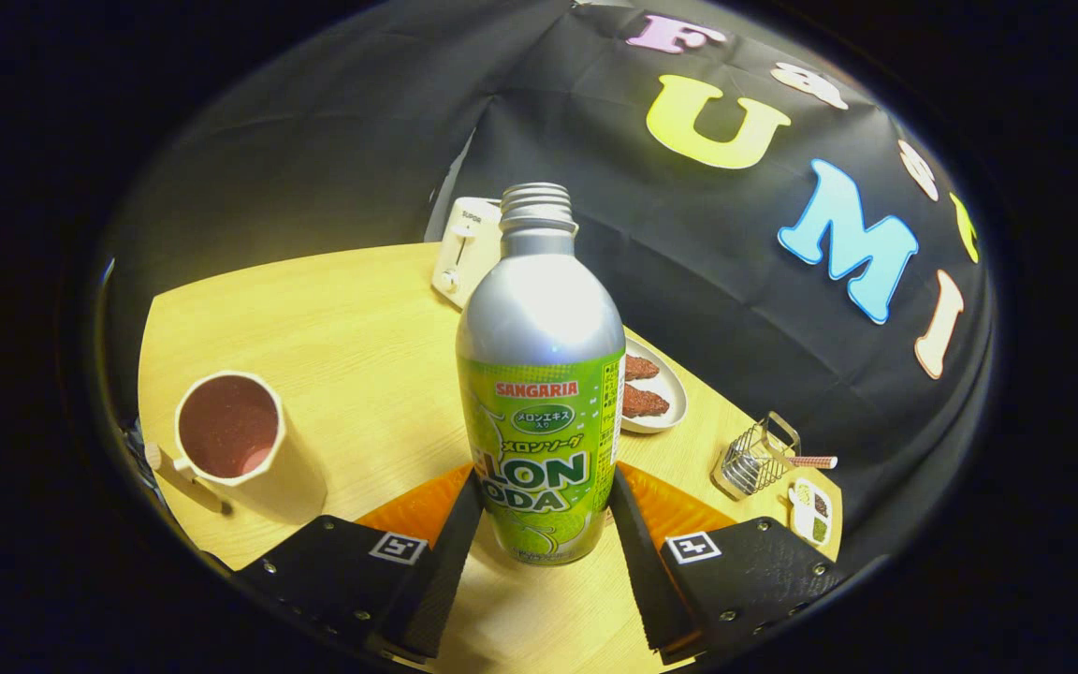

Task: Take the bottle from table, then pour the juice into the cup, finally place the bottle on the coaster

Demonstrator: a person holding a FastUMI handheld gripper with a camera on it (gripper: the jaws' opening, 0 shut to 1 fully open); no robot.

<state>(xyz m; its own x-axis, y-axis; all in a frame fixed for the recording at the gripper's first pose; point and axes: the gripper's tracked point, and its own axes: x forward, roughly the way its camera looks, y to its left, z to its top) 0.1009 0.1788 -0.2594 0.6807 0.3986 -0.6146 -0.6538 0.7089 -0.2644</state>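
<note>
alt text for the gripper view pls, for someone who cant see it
The tool has both fingers pressed on the lower sides of an upright, uncapped bottle over a wooden table. A cup with dark reddish contents stands to the left; beyond the bottle are a toaster and a plate of food.

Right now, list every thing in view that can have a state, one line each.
bottle: upright, cap off, held between the fingers.
gripper: fingers closed on the bottle's lower sides.
cup: upright on the table, dark reddish inside, beside the bottle.
plate: on the table beyond the bottle, holding two brown pieces.
toaster: standing at the table's far edge.
wire basket: upright, contents unclear.
</note>
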